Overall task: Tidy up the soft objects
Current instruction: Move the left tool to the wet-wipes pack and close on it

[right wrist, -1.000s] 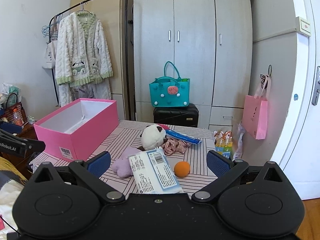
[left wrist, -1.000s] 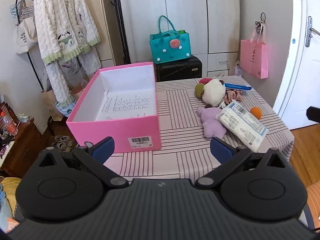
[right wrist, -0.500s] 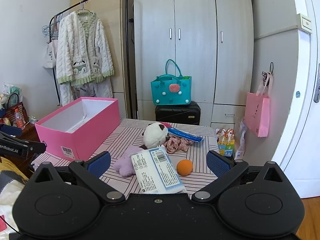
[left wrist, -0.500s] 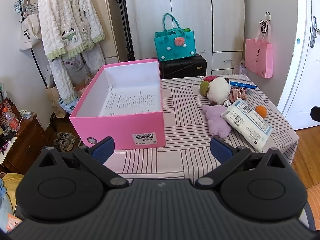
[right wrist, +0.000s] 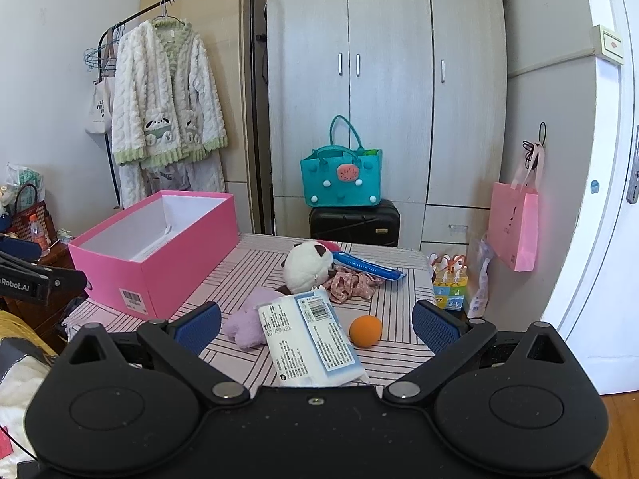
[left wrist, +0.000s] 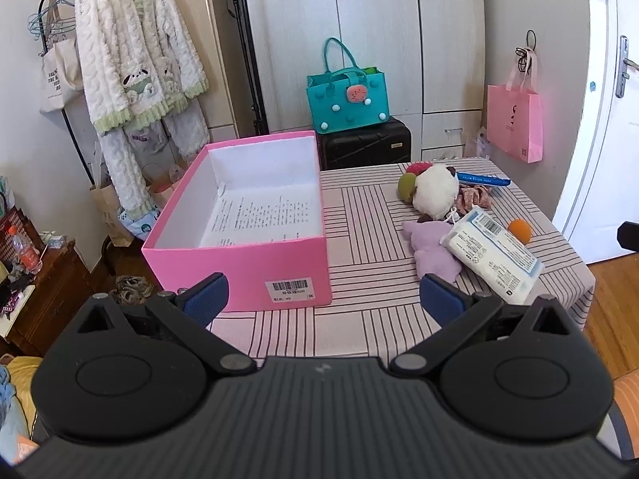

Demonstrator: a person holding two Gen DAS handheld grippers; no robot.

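Note:
An open pink box (left wrist: 255, 255) (right wrist: 159, 263) sits on the left of the striped table (left wrist: 359, 319), with a printed sheet lying inside. To its right lies a heap of soft things: a white panda plush (left wrist: 435, 191) (right wrist: 307, 265), a purple plush (left wrist: 433, 249) (right wrist: 247, 323), a white tissue pack (left wrist: 493, 253) (right wrist: 311, 335), a floral cloth (right wrist: 351, 283), an orange ball (left wrist: 520, 230) (right wrist: 365, 331) and a blue tube (right wrist: 367, 267). My left gripper (left wrist: 323, 299) hangs open before the table's near edge. My right gripper (right wrist: 315, 323) is open, just short of the tissue pack.
Behind the table stand a grey wardrobe (right wrist: 383, 80), a black suitcase (left wrist: 365, 143) with a teal bag (left wrist: 347, 95) on top, and a pink paper bag (left wrist: 515, 119). A clothes rack with a white robe (left wrist: 131, 60) is at the left. A door (left wrist: 611, 119) is at the right.
Both grippers have risen and drawn back a little, so the table and box appear lower and slightly farther. Nothing on the table has moved. Both stay open.

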